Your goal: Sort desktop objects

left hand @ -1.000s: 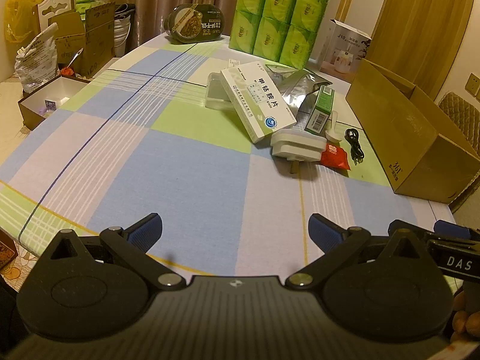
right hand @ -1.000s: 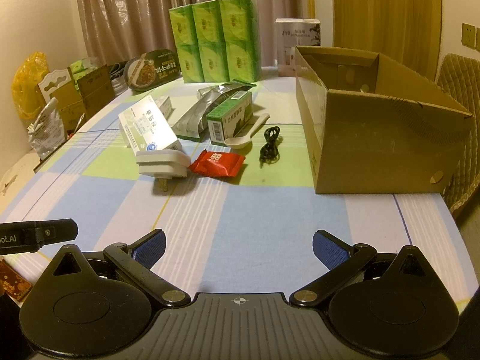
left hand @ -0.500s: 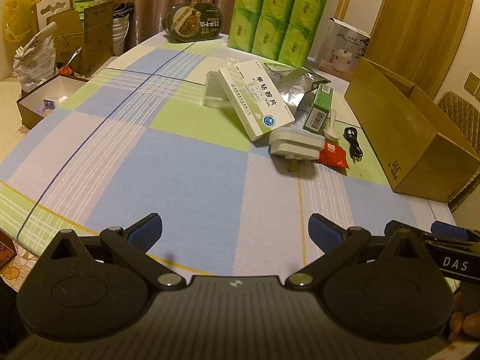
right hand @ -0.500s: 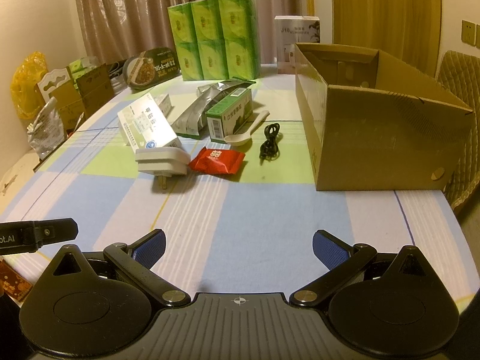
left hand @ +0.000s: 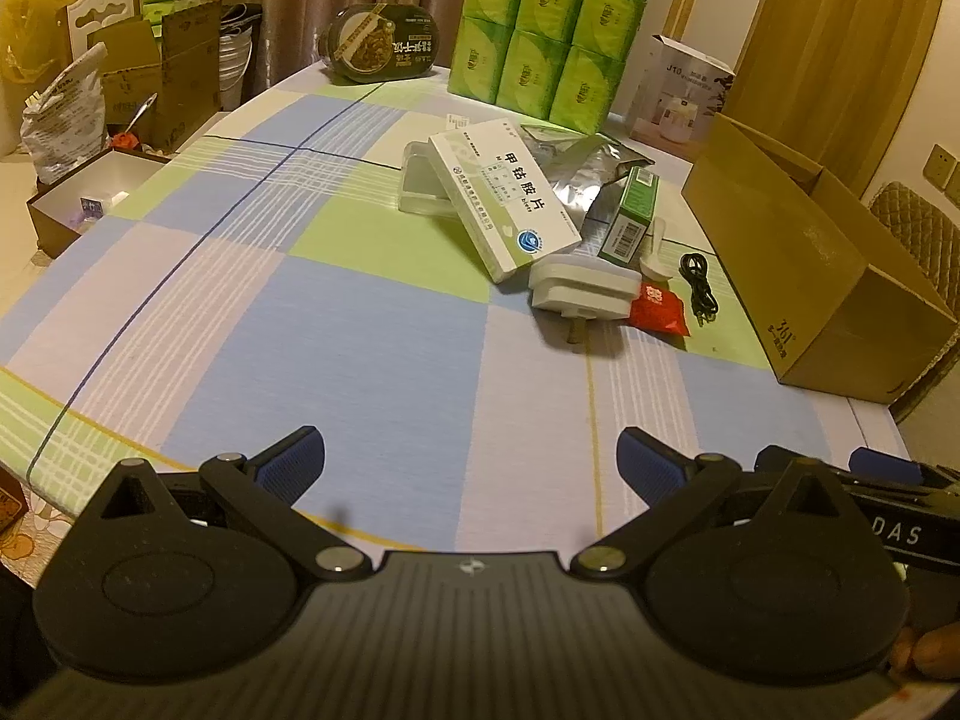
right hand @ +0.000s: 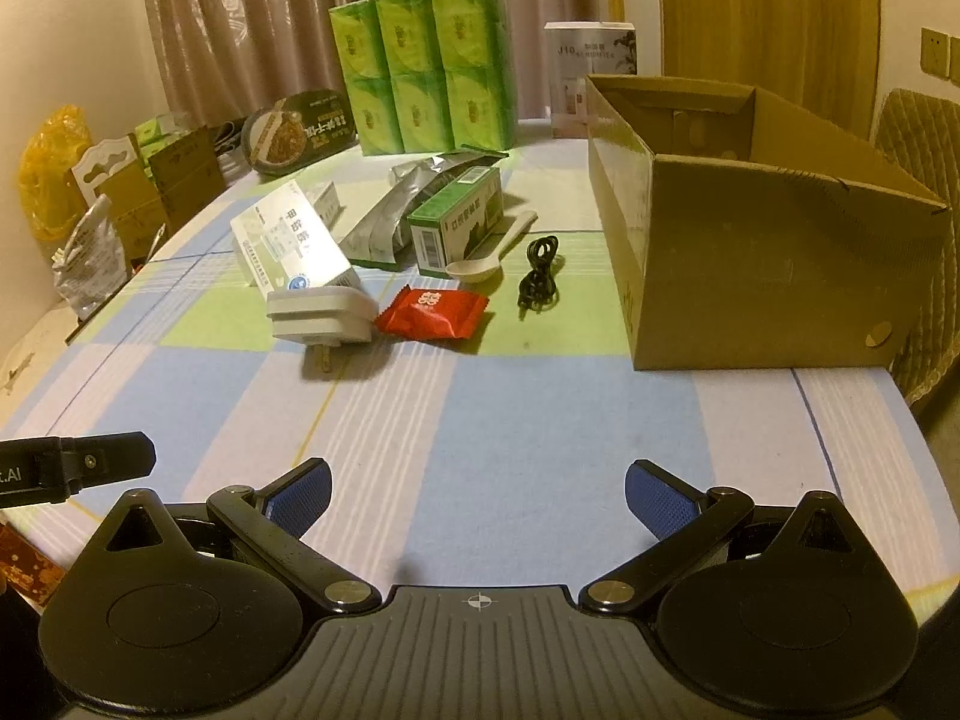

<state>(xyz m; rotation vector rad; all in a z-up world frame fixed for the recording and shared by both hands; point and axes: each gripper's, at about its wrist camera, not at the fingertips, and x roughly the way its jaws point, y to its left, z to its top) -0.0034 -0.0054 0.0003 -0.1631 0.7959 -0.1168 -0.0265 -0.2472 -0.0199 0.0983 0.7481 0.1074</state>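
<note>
A cluster of objects lies mid-table: a white medicine box (left hand: pixel 504 198) (right hand: pixel 288 240), a white power plug (left hand: pixel 582 291) (right hand: pixel 321 315), a red snack packet (left hand: pixel 659 309) (right hand: pixel 432 315), a green box (left hand: pixel 630 213) (right hand: pixel 459 222), a white spoon (right hand: pixel 489 252), a black cable (left hand: pixel 697 288) (right hand: pixel 540 279), a silver foil bag (right hand: pixel 390 216) and a clear plastic case (left hand: pixel 420 186). An open cardboard box (left hand: pixel 804 264) (right hand: pixel 750 228) stands to the right. My left gripper (left hand: pixel 471 462) and right gripper (right hand: pixel 477 495) are both open and empty, near the table's front edge, well short of the cluster.
A pack of green tissue rolls (right hand: pixel 426 72), a black instant-noodle bowl (left hand: pixel 381 45) and a white product box (right hand: pixel 591 69) stand at the back of the checked tablecloth (left hand: pixel 336 324). Cardboard boxes and bags (left hand: pixel 120 90) sit off the table's left. A chair (right hand: pixel 918 138) is at the right.
Both grippers have drifted slightly forward toward the cluster, which looks a little nearer. Both stay open and nothing on the table has moved.
</note>
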